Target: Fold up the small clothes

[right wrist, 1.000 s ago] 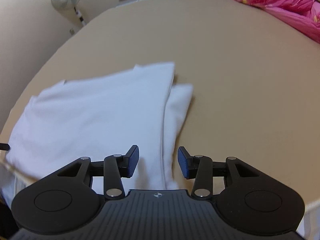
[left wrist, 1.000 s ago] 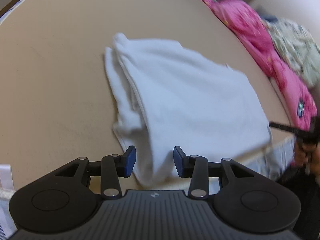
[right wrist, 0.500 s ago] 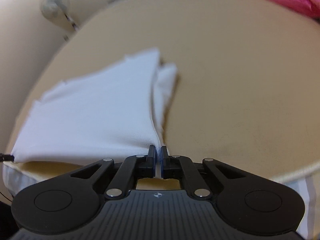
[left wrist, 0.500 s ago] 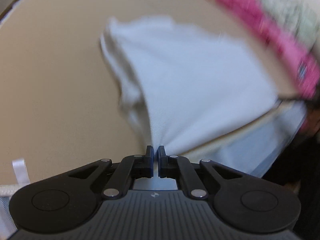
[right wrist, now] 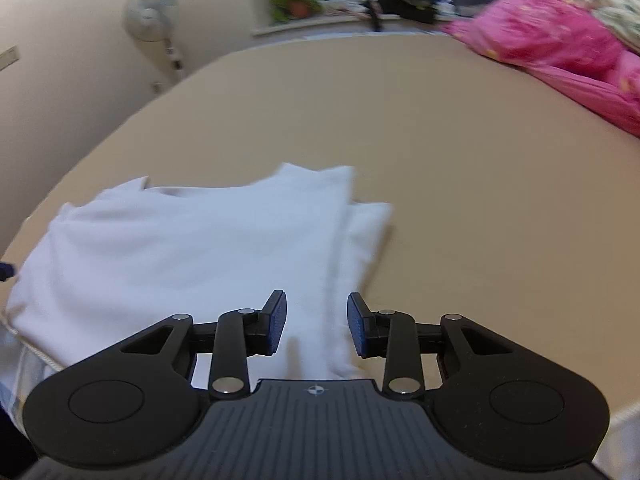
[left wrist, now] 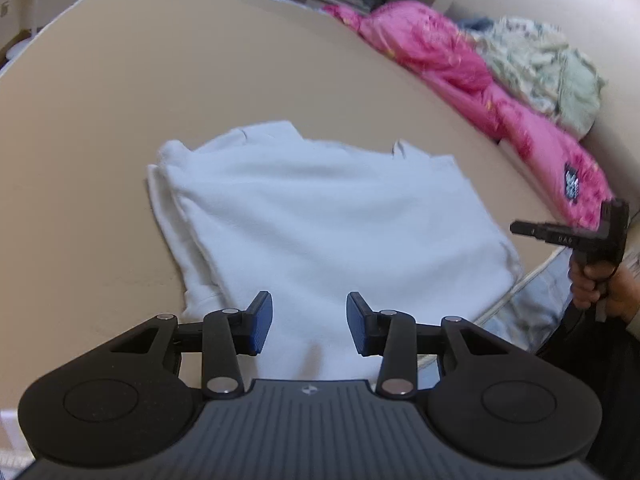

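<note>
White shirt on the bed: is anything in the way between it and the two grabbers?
Nothing visible. The white shirt lies folded right in front of the open left gripper and open right gripper, whose jaws have just opened, gripping nothing.

Right claw [right wrist: 316, 322] parted, above slightly blurred white garment [right wrist: 192, 252]

Both tools are showing matte black, ribbed housings with round side discs, silver pivot screws and a small compass mark behind the left gripper [left wrist: 309, 322] and right gripper [right wrist: 316, 322]; blue pads [right wrist: 277, 322] are lining each finger.
</note>
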A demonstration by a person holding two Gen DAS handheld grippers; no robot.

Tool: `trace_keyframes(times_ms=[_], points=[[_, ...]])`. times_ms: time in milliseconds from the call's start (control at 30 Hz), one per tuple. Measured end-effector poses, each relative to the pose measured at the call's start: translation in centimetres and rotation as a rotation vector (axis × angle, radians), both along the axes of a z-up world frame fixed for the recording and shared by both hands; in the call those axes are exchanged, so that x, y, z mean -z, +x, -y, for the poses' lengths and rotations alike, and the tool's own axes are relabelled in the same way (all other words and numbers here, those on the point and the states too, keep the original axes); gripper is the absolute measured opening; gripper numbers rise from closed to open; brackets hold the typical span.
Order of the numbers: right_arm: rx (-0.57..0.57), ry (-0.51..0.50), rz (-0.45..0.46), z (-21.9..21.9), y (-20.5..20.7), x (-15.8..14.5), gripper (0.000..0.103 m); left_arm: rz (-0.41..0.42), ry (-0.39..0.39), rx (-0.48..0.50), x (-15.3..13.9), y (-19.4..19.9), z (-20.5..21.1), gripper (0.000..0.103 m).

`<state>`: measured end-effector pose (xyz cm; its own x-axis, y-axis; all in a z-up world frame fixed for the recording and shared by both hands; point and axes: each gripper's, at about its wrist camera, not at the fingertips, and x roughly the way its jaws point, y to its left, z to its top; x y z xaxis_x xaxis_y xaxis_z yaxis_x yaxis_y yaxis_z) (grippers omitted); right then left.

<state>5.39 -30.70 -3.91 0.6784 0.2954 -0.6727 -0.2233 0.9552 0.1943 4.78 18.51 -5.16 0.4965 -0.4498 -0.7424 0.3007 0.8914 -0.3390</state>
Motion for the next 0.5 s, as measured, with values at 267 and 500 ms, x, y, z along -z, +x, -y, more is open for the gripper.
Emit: trace_keyframes(times_ms=[267, 500], points=[[0.101, -0.084, -0.106, 0.3, 2.4, 2.0, 0.052, -0.076, 0.072, -0.052, 1.6, 1.6, -0.9, 0.042], [0.079, -0.195, -0.106, -0.3, 4.1, 1.6, 0.058, -0.076, 0.065, -0.254, 1.1, 3.7, -2.7, 0.062]])
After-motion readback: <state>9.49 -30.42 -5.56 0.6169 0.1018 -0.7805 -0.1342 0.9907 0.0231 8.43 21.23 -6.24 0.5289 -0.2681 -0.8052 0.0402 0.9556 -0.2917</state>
